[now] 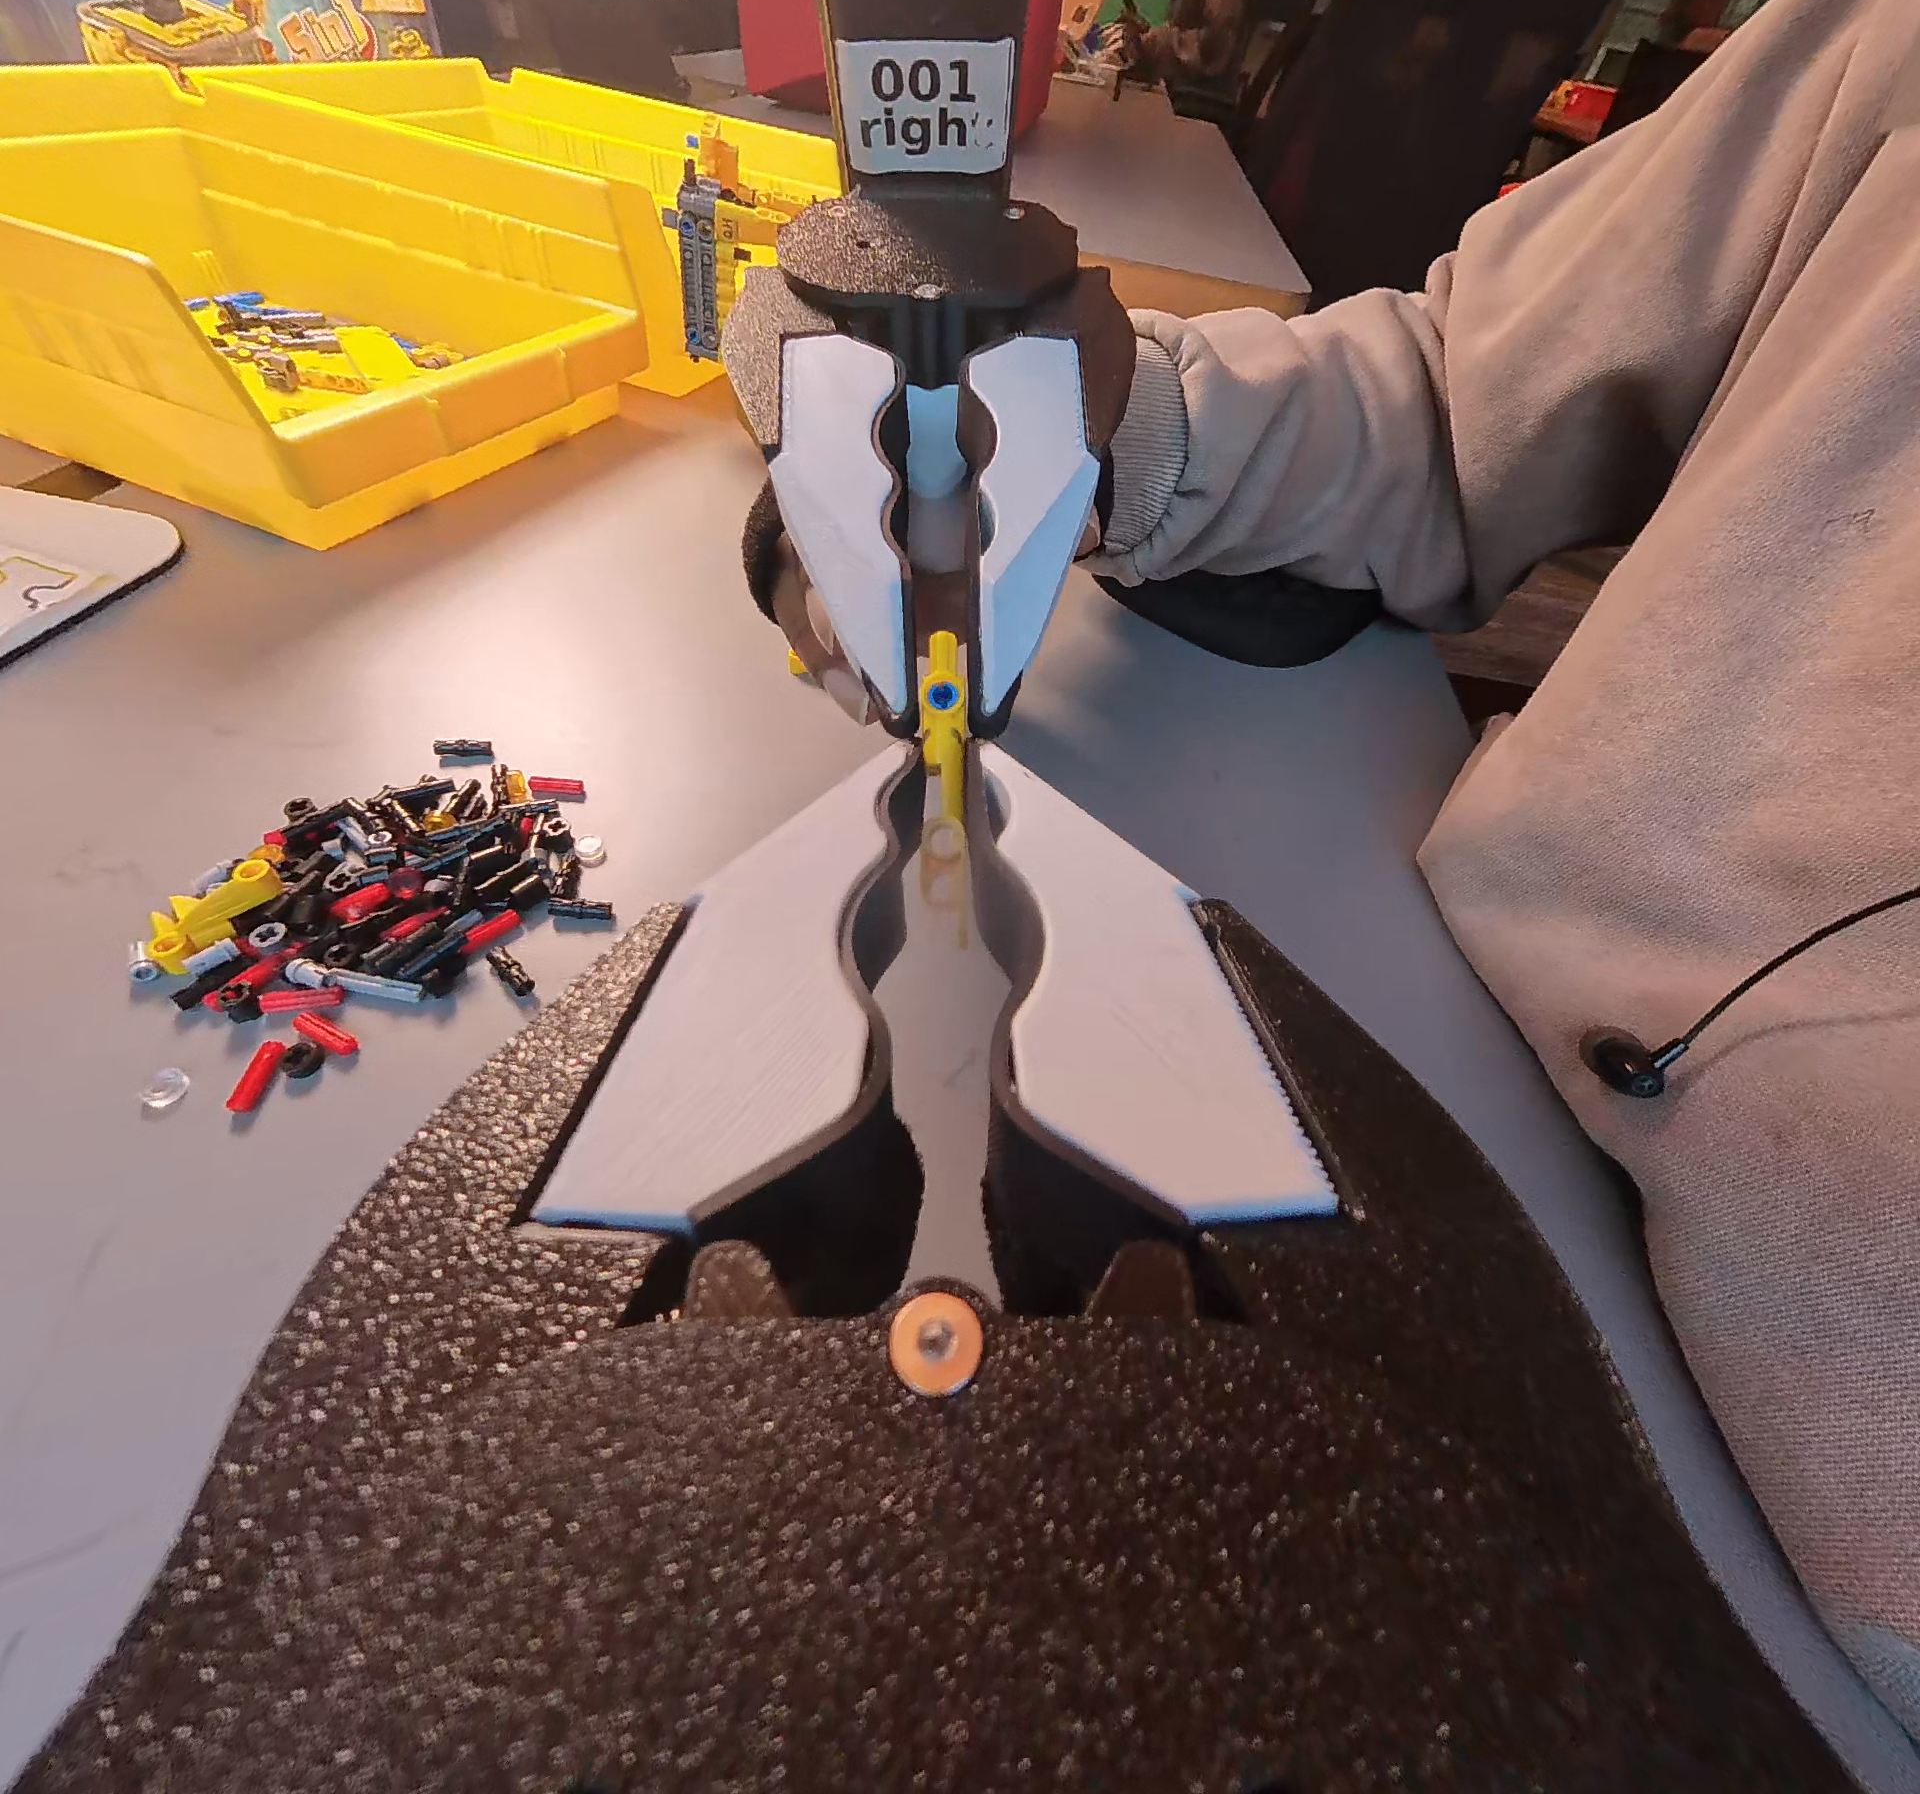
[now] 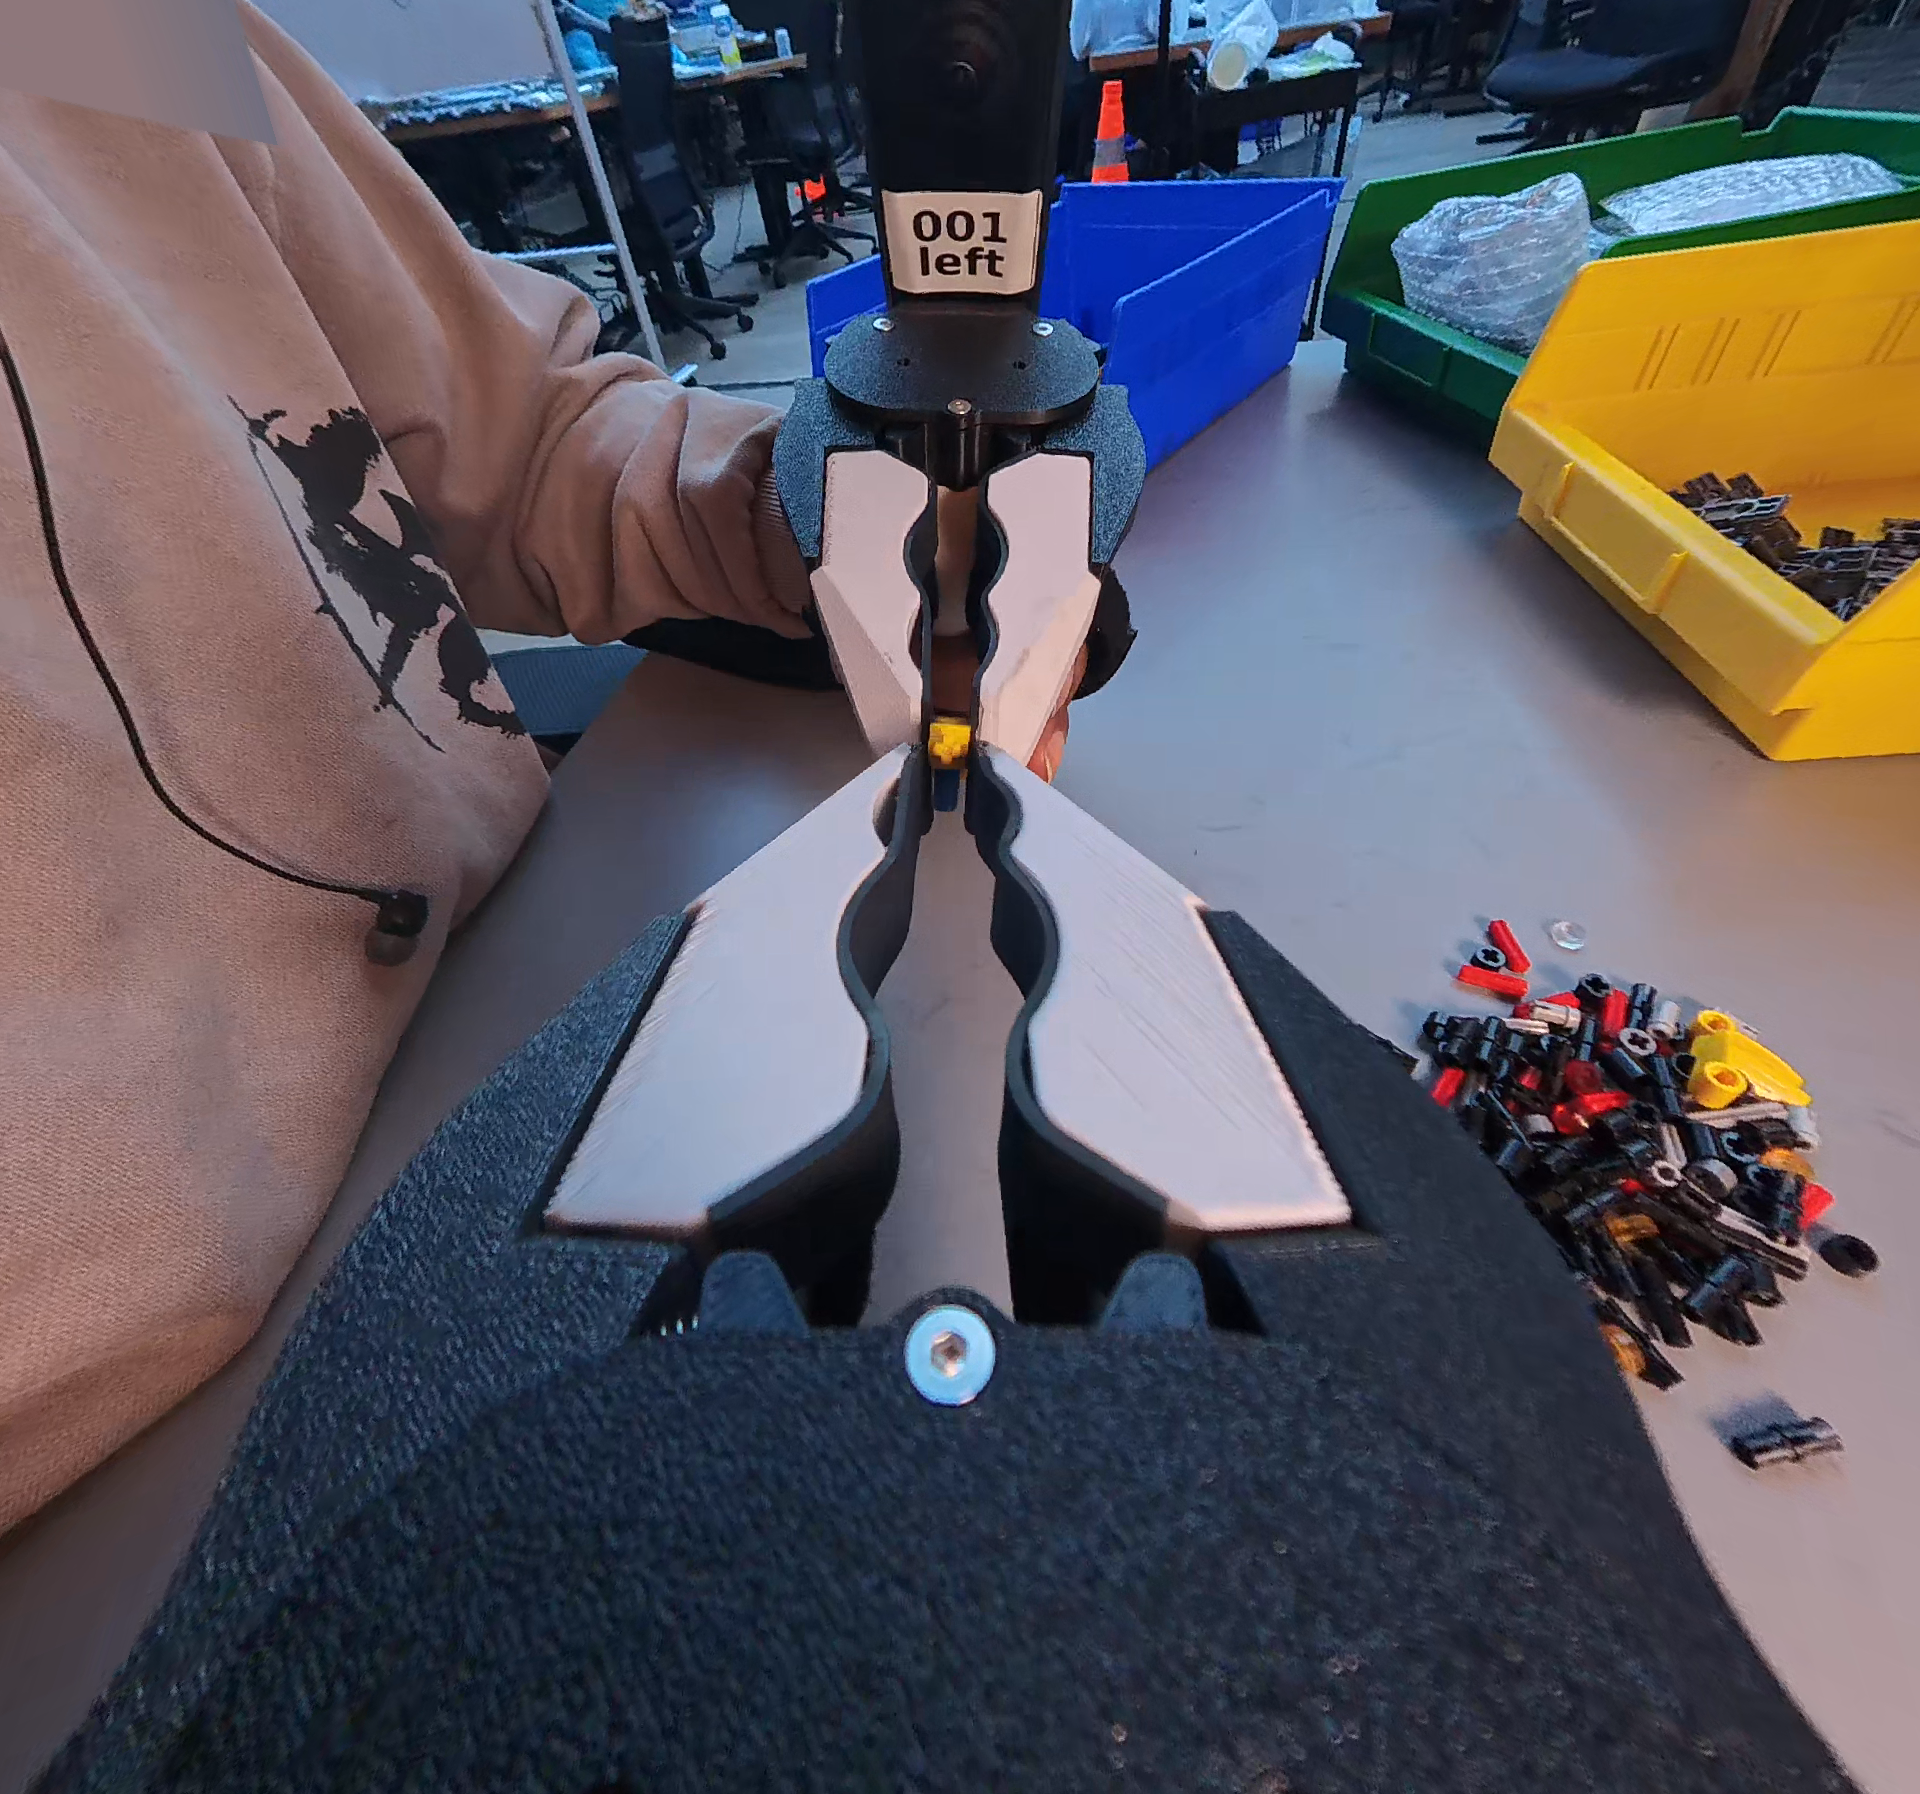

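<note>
A yellow Technic beam [image 1: 943, 705] is being pinched between the closed left gripper [image 1: 940, 757] and right gripper [image 2: 943, 773], tip to tip.

Even indoor light, soft shadows, strong fisheye warp at edges.

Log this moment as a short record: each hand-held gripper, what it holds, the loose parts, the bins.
left hand-held gripper: shut on the yellow beam, tip to tip with the other
right hand-held gripper: shut on the same beam, from the opposite end
beam: yellow, with a blue pin; held above the table
parts pile: black, red, grey and yellow pieces, loose on the table beside the grippers
yellow bin: black parts inside
green bin: plastic-wrapped bundles
blue bin: contents hidden
</note>
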The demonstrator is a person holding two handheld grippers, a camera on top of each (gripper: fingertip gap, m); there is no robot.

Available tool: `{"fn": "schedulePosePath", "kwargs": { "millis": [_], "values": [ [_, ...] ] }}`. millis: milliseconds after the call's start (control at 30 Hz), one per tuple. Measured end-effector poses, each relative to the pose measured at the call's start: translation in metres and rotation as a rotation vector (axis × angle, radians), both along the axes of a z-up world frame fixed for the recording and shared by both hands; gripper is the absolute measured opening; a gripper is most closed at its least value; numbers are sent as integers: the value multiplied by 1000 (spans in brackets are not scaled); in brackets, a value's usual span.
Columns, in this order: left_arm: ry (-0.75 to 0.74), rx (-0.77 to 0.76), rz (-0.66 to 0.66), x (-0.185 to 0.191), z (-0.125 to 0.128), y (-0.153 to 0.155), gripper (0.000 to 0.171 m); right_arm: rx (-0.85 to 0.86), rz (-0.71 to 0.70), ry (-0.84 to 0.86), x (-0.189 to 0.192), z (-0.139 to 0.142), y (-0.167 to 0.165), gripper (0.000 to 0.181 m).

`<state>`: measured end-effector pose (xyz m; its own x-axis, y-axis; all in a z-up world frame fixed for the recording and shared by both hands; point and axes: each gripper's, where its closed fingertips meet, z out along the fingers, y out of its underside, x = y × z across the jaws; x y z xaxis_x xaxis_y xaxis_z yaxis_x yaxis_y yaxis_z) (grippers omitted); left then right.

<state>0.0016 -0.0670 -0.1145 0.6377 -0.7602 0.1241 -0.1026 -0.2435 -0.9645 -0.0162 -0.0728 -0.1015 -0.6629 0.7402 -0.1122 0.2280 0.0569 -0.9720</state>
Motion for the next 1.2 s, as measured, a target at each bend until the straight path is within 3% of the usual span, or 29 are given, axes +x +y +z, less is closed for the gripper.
{"fn": "schedulePosePath", "kwargs": {
  "millis": [167, 400, 767, 833, 867, 933, 1067, 1133, 1200],
  "values": [
    [21, -8, 4, 2, -3, 0, 5, 3, 7, 2, -1, 0, -3, 6],
    [-27, 39, 10, 3, 22, -2, 6, -7, 44, 98, 3, 25, -5, 5],
    [-25, 76, 0, 5, 39, -8, 6, 14, 60, 160, 11, 39, -6, 5],
    [-63, 77, 30, -11, 44, -10, 6, -19, 44, 186, 16, 46, 5, 0],
    [-91, 80, 65, -29, 47, -10, 6, -110, 9, 216, 23, 63, 26, 0],
    [-99, 84, 105, -42, 47, -8, 6, -40, -67, 227, 29, 66, 49, 0],
    [-199, -21, 29, -24, 41, -2, 6, -60, -104, 180, 15, 51, 39, 0],
    [-293, -71, 8, -21, 41, -1, 6, -85, -82, 147, 10, 48, 28, 16],
    [-398, -122, -27, -16, 43, -2, 5, -123, -82, 133, 4, 46, 17, 17]
  ]
}}
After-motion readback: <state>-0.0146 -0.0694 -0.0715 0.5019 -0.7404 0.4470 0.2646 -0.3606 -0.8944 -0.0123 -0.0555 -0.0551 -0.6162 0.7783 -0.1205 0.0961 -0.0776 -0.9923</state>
